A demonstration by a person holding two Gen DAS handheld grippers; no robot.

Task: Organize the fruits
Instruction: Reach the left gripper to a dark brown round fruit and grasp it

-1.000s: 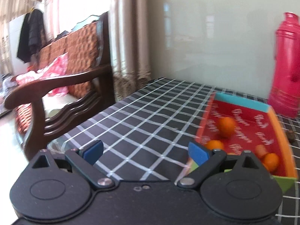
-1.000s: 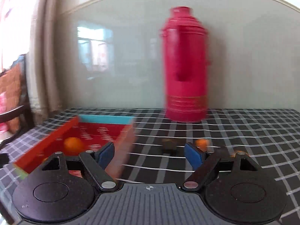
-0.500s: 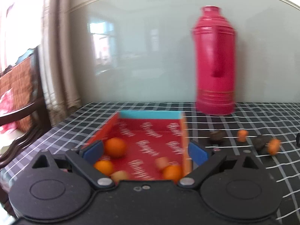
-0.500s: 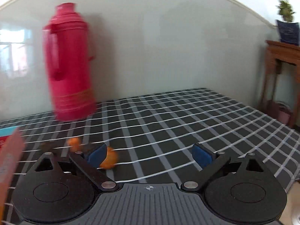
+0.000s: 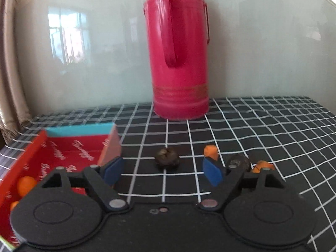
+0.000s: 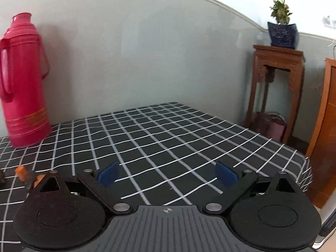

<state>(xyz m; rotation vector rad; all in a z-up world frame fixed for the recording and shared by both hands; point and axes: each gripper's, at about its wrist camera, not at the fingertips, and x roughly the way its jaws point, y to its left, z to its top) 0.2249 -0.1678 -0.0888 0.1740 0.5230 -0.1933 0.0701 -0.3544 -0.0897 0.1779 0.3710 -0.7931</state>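
Note:
In the left wrist view a dark brown wrinkled fruit (image 5: 167,158) lies on the checked cloth just beyond my left gripper (image 5: 162,172). Its jaws are closing, with nothing between the blue pads. To the right lie a small orange fruit (image 5: 210,151), a second dark fruit (image 5: 238,161) and another orange piece (image 5: 262,166). A red tray (image 5: 37,147) at the left holds orange fruits (image 5: 26,184). My right gripper (image 6: 167,174) is open over bare cloth; a small orange fruit (image 6: 21,171) shows at its far left.
A tall pink thermos (image 5: 179,50) stands at the back against the pale wall. The table's right edge (image 6: 302,157) drops off beside a wooden plant stand (image 6: 277,79) and a cabinet. A curtain (image 5: 10,63) hangs at the left.
Both views have swung to the right: the left from the chair and tray to the loose fruits by the thermos, the right from the thermos to the table's right end. The left jaws have narrowed.

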